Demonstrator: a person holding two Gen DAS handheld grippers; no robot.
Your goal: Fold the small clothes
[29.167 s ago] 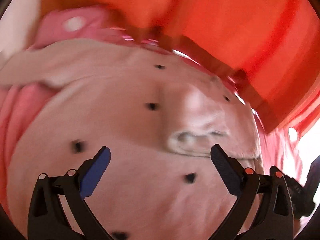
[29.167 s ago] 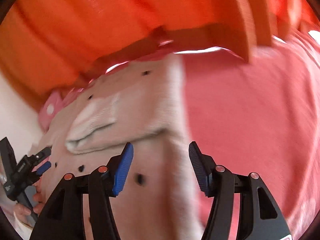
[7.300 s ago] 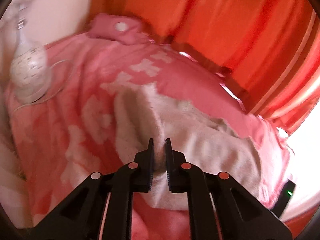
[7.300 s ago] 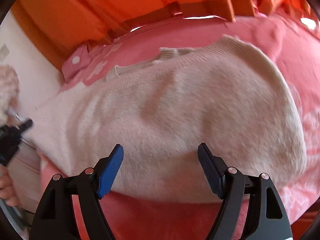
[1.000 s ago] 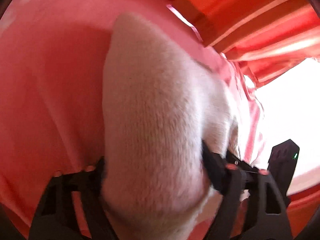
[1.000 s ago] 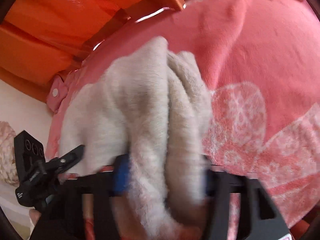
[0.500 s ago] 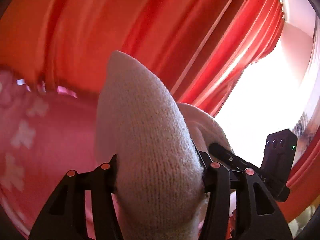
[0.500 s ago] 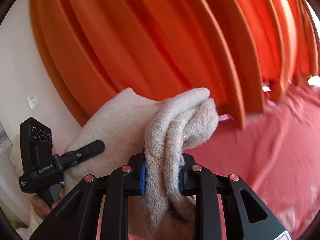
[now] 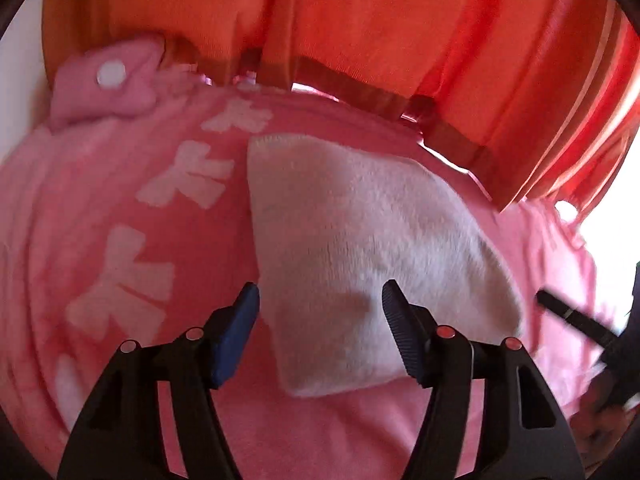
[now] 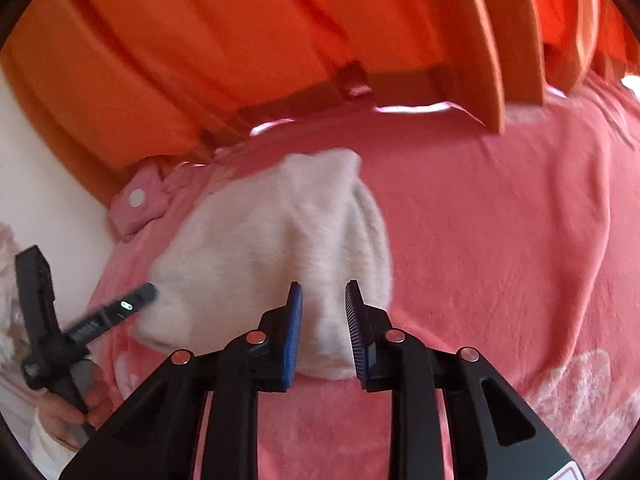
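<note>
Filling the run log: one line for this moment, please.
garment: folded, lying on blanket | left gripper: opening, empty | right gripper: open, empty | curtain behind

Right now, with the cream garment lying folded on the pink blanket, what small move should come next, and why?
Probably pull both grippers back. The cream garment lies as a compact folded bundle on the pink blanket. The left gripper is opening with nothing pinched, and the right gripper stands slightly apart, its pads clear of the cloth. The fold looks done.
</note>
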